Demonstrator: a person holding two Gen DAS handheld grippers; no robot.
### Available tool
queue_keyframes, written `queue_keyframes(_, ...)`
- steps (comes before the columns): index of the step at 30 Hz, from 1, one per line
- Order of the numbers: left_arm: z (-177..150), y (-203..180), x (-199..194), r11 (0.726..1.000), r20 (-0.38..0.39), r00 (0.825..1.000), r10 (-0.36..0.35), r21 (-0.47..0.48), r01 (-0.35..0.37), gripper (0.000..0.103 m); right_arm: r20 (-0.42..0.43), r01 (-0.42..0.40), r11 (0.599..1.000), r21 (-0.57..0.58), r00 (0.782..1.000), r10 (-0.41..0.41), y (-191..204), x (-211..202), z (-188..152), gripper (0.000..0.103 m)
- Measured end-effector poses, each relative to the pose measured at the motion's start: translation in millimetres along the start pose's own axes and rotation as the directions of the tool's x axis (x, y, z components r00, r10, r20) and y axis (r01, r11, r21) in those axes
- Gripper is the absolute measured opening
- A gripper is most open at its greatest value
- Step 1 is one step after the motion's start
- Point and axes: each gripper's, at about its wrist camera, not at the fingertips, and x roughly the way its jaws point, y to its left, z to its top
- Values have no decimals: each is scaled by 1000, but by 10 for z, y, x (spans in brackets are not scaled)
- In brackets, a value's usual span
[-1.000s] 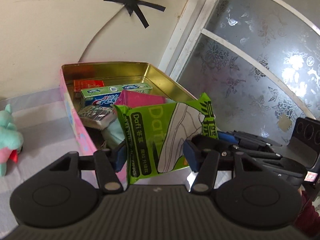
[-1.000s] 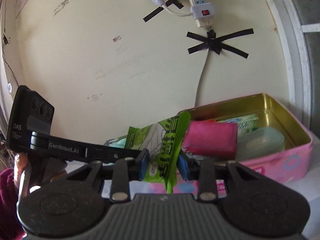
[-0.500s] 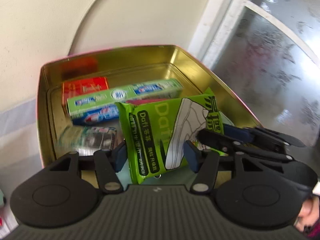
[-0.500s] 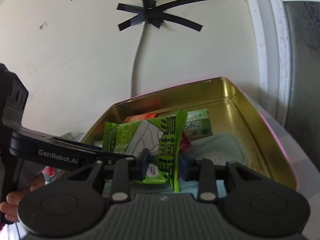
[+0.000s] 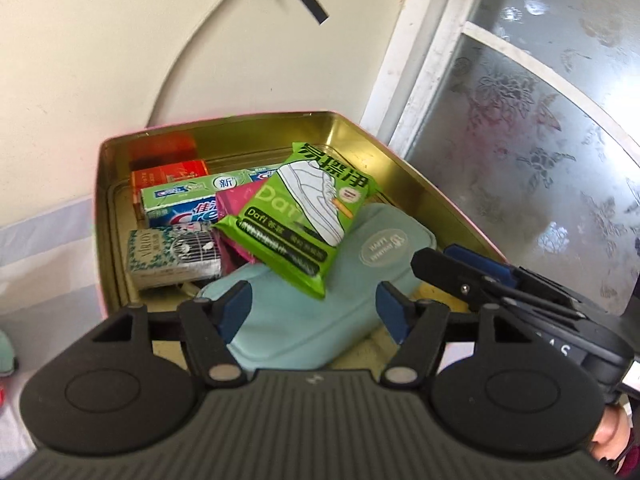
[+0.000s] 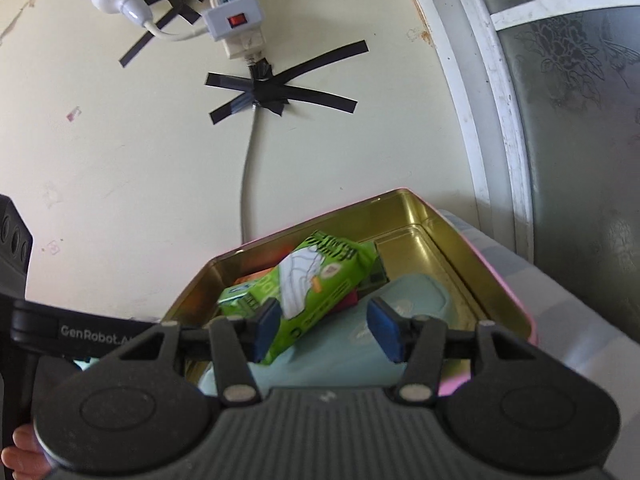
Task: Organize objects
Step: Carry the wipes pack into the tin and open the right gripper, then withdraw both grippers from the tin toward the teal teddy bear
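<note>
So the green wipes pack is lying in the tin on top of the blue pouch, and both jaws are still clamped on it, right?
Not quite. The green wipes pack does lie in the tin, resting partly on the blue pouch, but both sets of jaws stand open and clear of it, as both wrist views show: left gripper, right gripper.

left wrist: close above tin (image 5: 420, 184), facing wall | right wrist: same tin (image 6: 472, 256)

Just ahead of the left tongs, the tin (image 5: 404, 168) shows shiny gold metal inside, holding a glossy green plastic wipes pack (image 5: 298, 216) on a matt, seemingly cloth, blue pouch (image 5: 320, 304). Beyond it, the toothpaste box (image 5: 180, 204) looks like smooth printed card.
</note>
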Motion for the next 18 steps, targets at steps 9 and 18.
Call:
queue_keyframes(9, -457, -47, -565, 981, 114, 984, 139, 118, -153, 70, 35, -4, 1000, -31, 999, 5, 369, -526, -305, 51)
queue_keyframes(18, -994, 619, -880, 954, 111, 950, 291, 36, -297, 71, -58, -71, 997, -40, 996, 69, 896, -540, -726, 53)
